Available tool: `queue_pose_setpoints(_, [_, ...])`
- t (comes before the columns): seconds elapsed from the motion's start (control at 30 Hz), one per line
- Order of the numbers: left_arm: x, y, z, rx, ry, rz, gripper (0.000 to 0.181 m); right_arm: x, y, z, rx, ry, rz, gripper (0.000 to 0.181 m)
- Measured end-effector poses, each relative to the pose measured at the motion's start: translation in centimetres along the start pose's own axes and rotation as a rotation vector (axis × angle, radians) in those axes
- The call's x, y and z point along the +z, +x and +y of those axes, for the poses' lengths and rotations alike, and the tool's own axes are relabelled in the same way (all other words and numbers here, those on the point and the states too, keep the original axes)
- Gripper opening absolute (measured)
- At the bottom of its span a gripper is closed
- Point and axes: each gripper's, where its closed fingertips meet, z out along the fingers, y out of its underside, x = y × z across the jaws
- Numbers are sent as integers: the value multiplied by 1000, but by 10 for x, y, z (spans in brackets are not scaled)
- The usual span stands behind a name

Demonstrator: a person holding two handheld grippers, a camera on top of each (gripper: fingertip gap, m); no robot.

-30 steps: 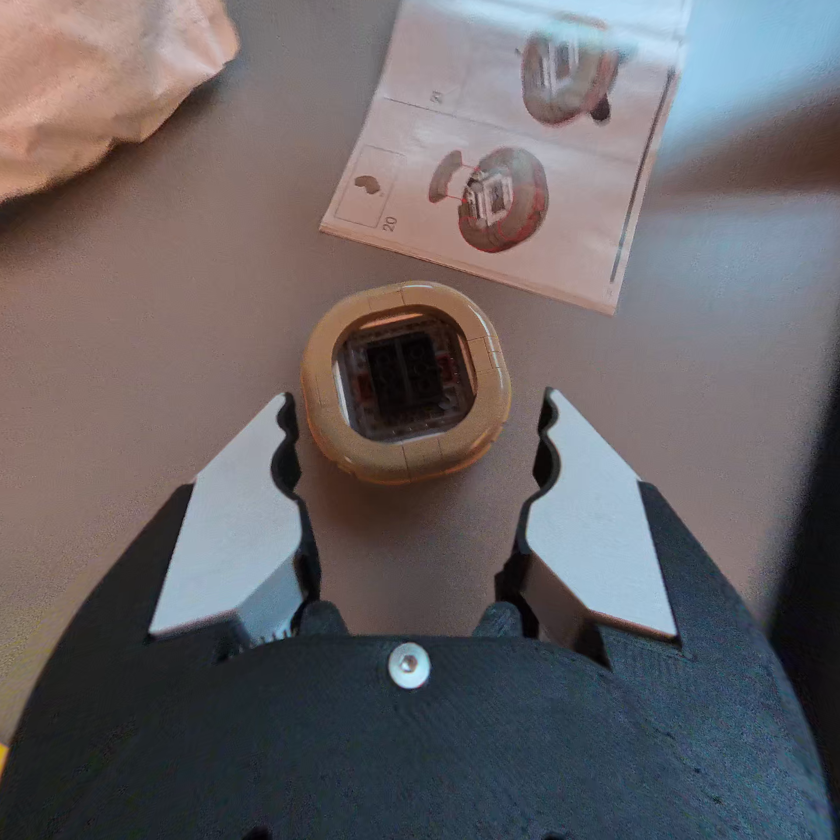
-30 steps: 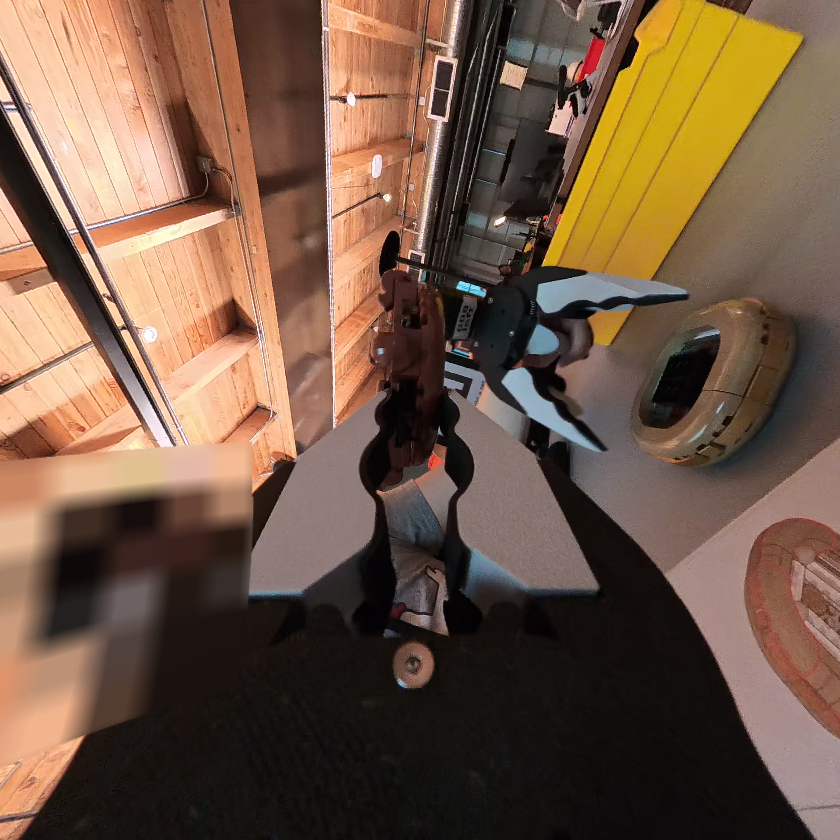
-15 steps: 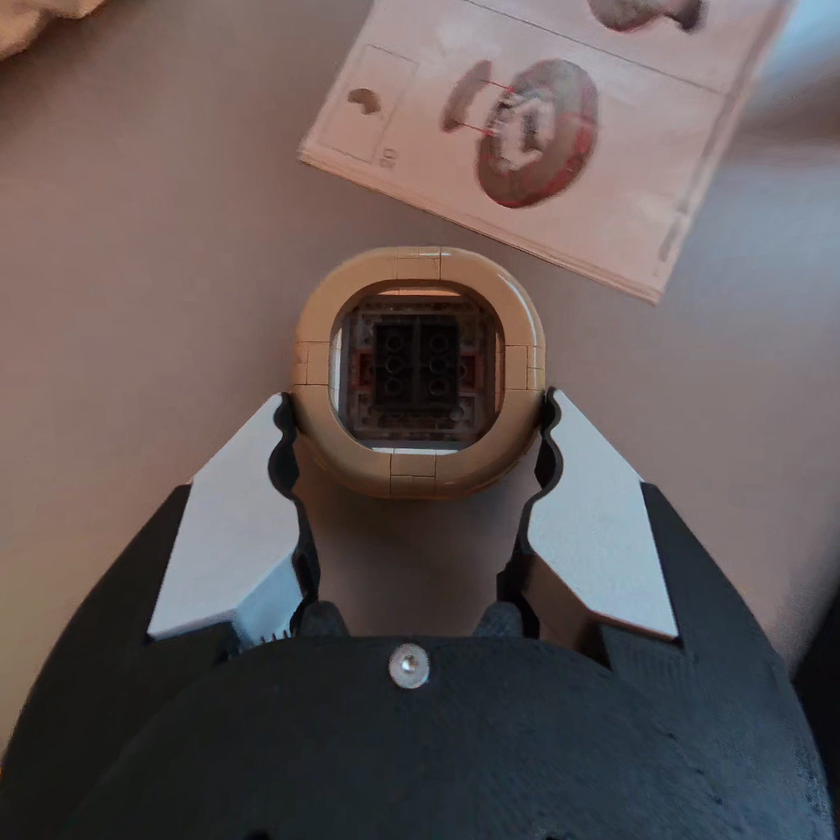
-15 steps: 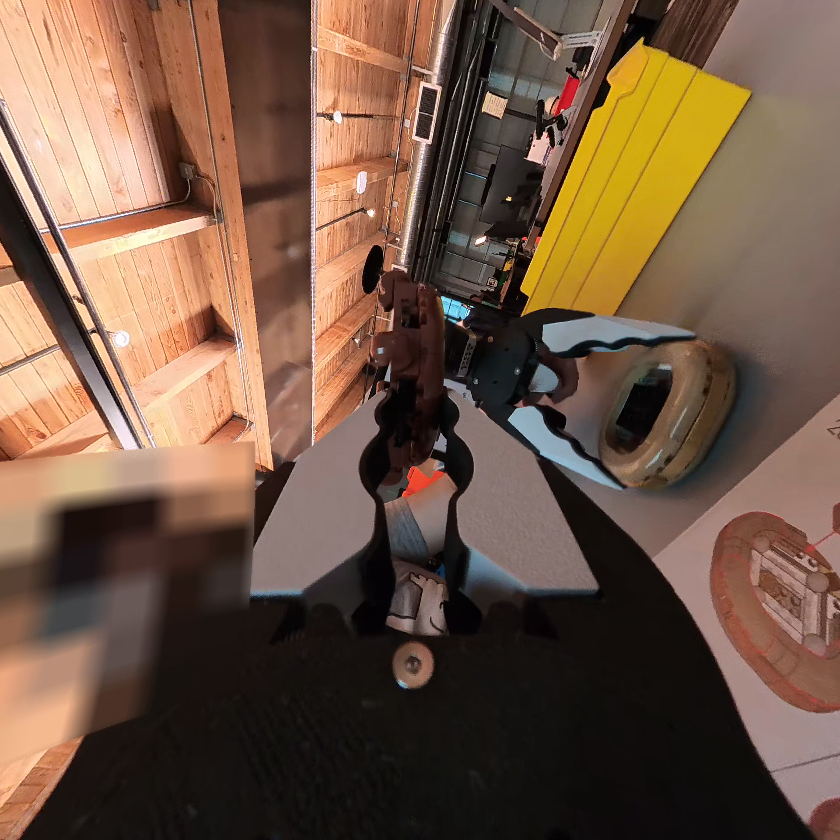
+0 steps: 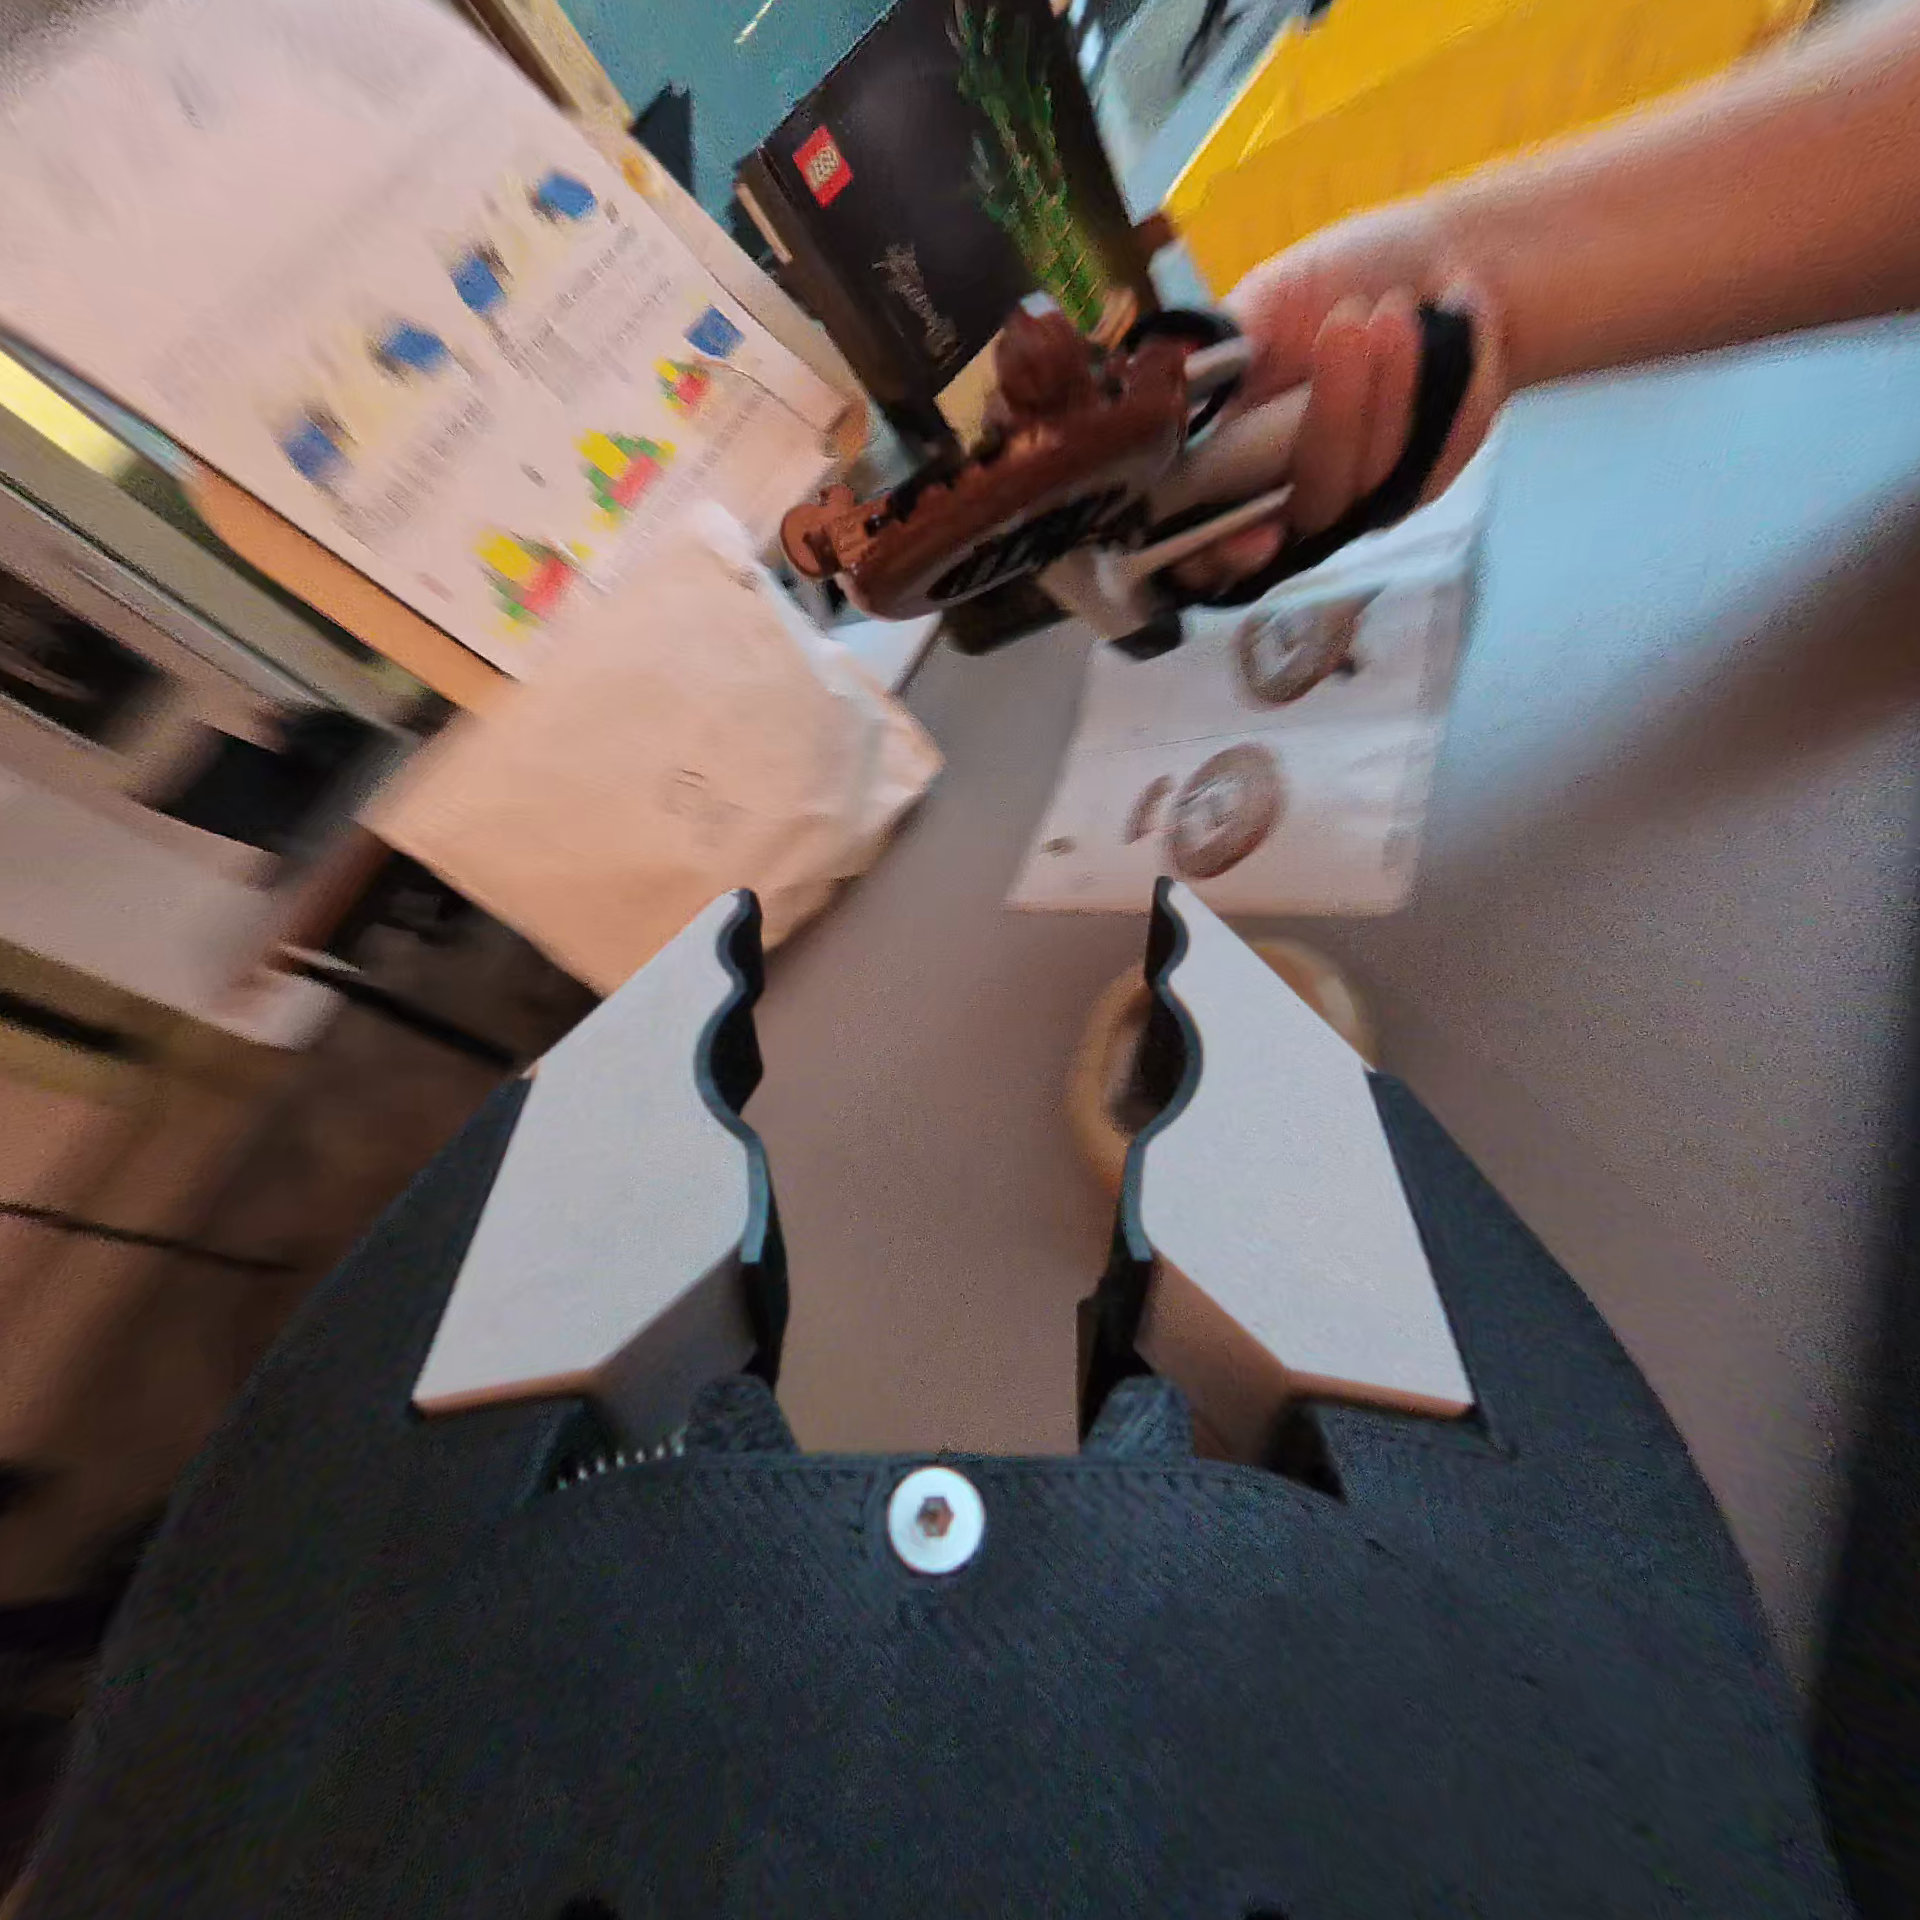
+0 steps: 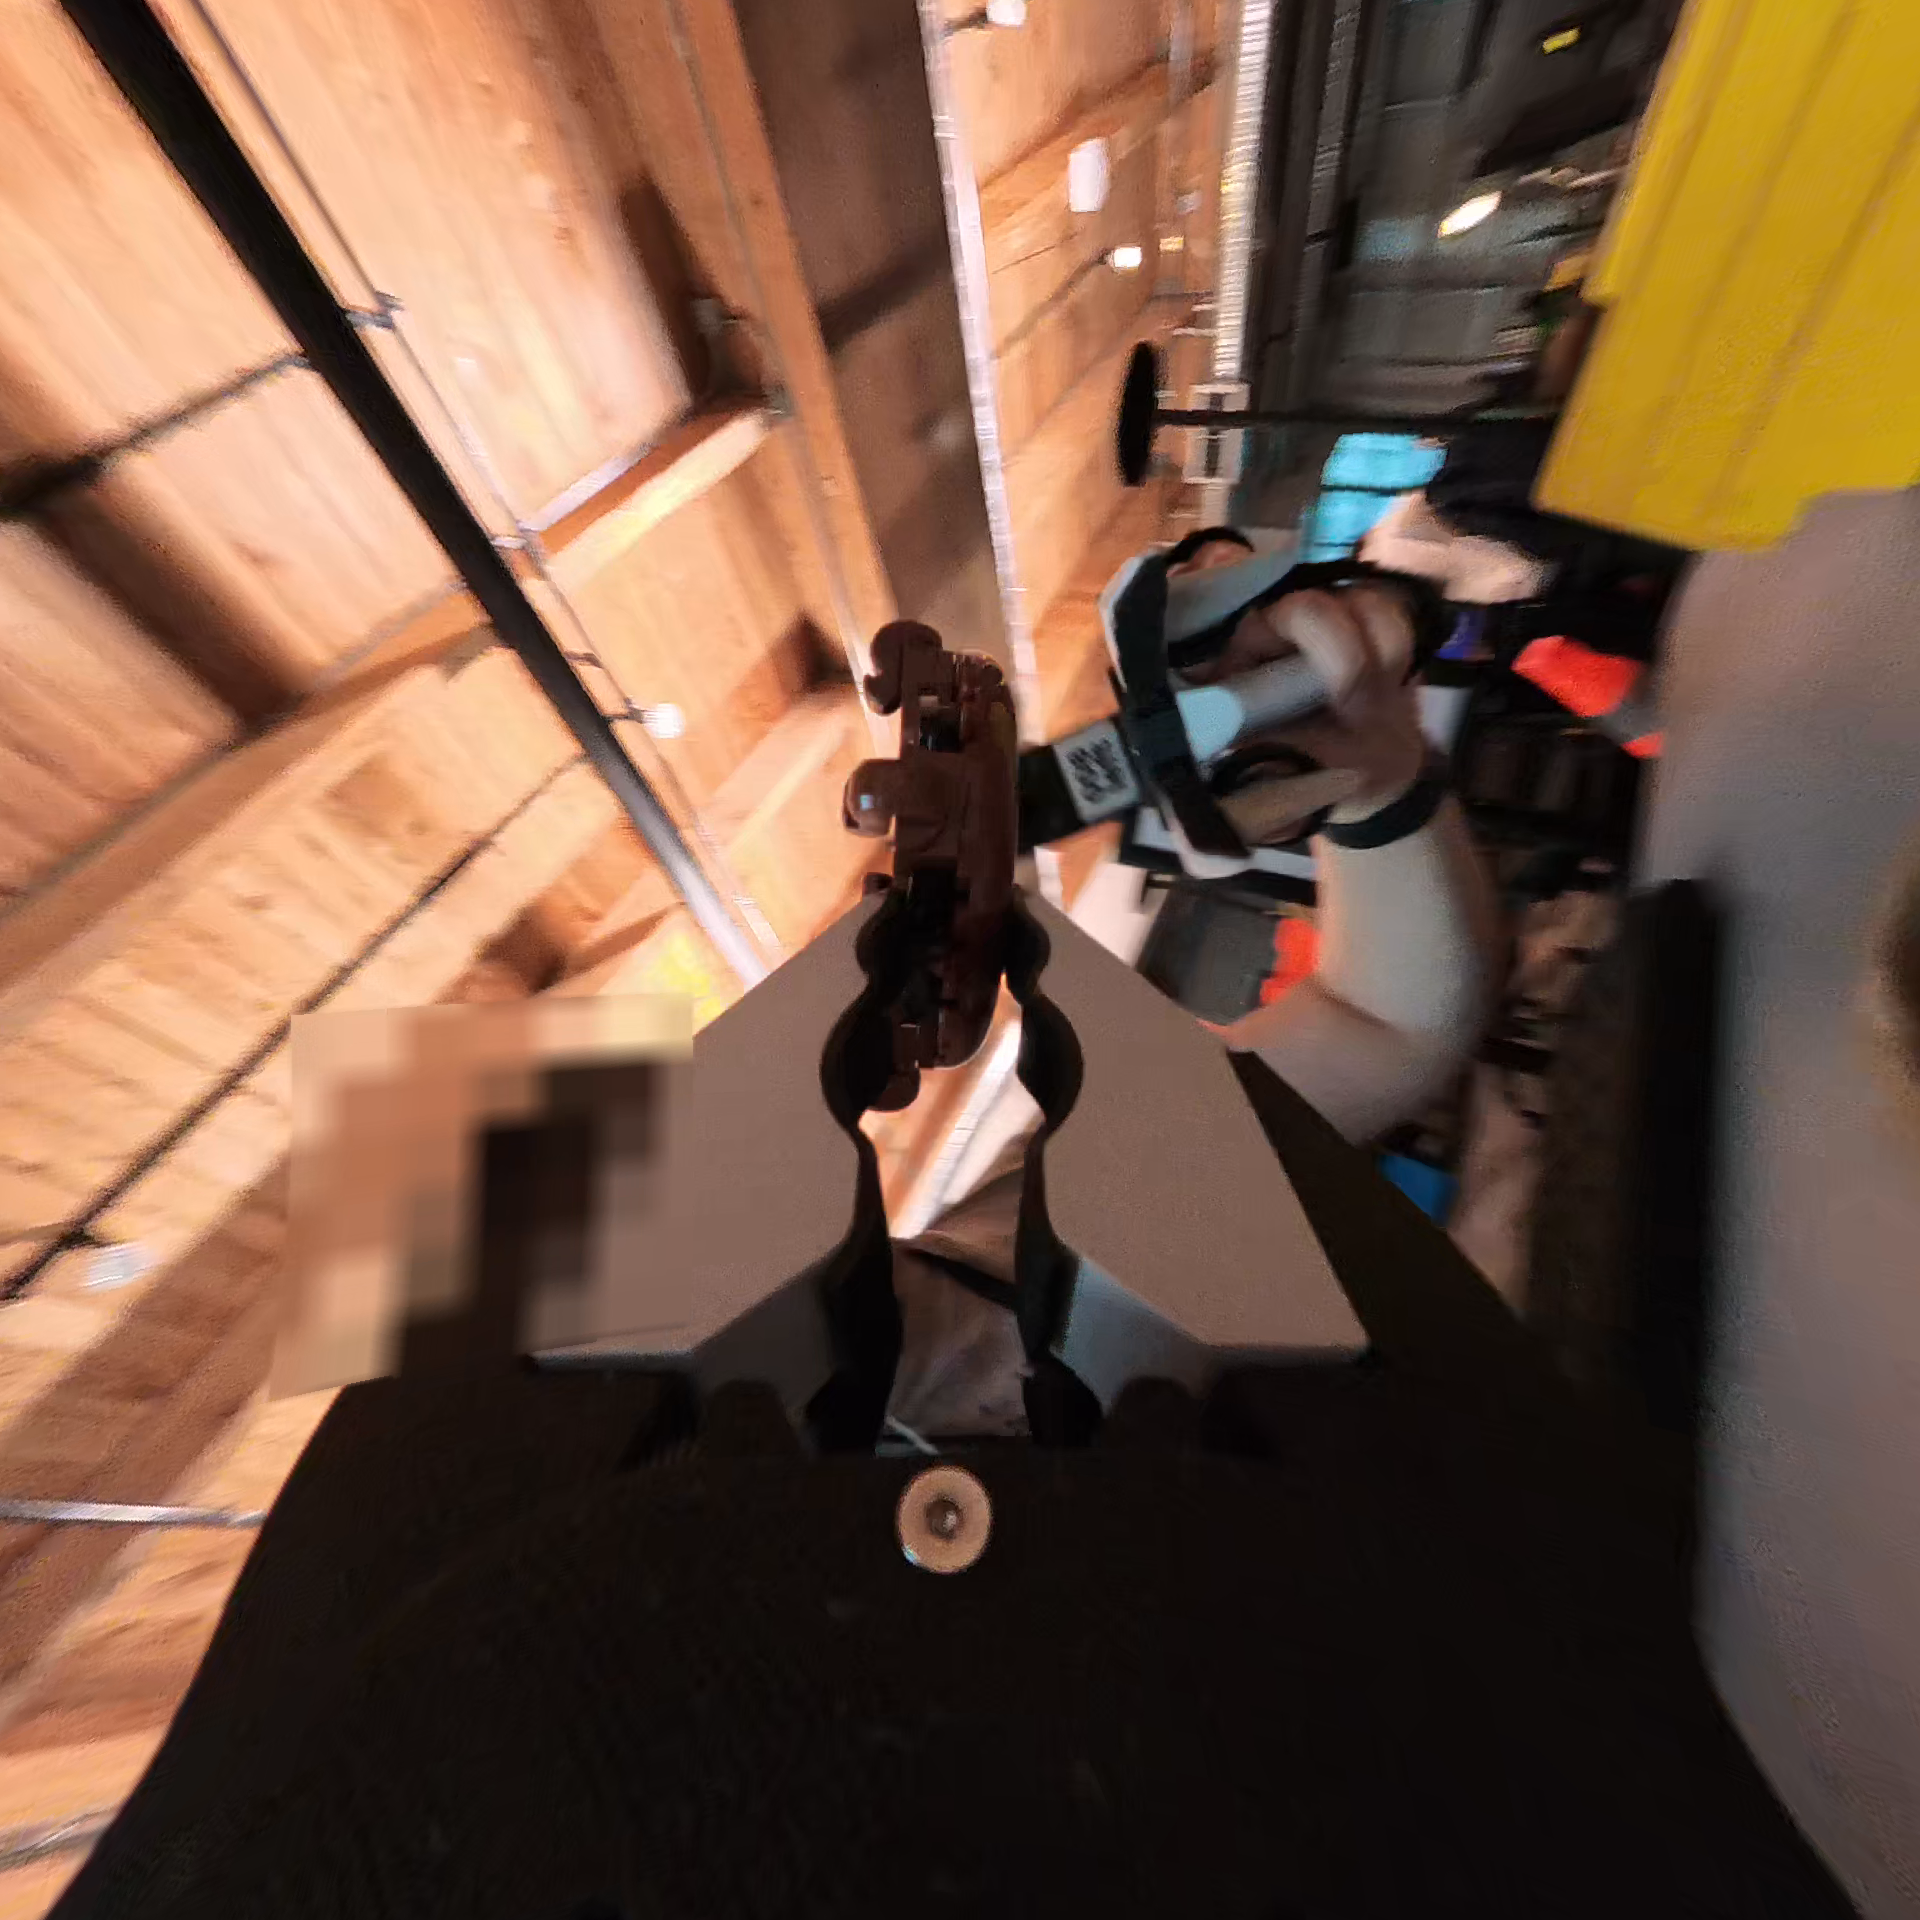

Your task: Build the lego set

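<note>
Two grippers: right gripper (image 6: 940, 935) clamps brown part (image 6: 940, 821) aloft for mating; left gripper (image 5: 951, 935) gapes empty, tan ring (image 5: 1107, 1060) lower right behind its finger.

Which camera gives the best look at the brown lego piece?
The right wrist view: the brown lego piece sits close and fairly sharp, clamped in the right tool. The left wrist view shows it farther off and blurred.
</note>
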Motion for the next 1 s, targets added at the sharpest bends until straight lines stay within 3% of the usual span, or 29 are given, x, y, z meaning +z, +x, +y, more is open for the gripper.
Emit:
queue_pose_setpoints(0.03, [-2,-5,-7,137,-38,-58,73,5,-3,5,46,9,-61,16])
queue_pose_setpoints(0.17, [-3,0,-44,510,-78,-56,69,20,6,29,177,38,-39,16])
queue_pose_setpoints(0.23, [-1,12,-63,639,-37,-5,49,26,-4,42,173,41,-5,15])
queue_pose_setpoints(0.33, [4,25,-86,821,34,-16,35,32,-18,52,144,87,85,16])
queue_pose_setpoints(0.43, [5,31,-104,880,113,-43,22,35,-25,69,157,85,172,15])
queue_pose_setpoints(0.6, [-2,34,-125,961,195,-130,15,38,-49,78,166,175,188,21])
queue_pose_setpoints(0.67, [-5,33,-134,901,206,-130,15,43,-61,80,153,185,187,35])
queue_pose_setpoints(0.77, [-14,30,-148,778,246,-128,15,52,-76,89,87,150,246,38])
queue_pose_setpoints(0.83, [-19,23,-153,668,256,-122,14,55,-87,95,29,125,279,49])
queue_pose_setpoints(0.93, [-28,15,-158,339,296,-11,15,53,-111,105,-103,88,265,59])
queue_pose_setpoints(1.0, [-35,12,-164,110,351,103,14,47,-121,109,-315,43,303,58])
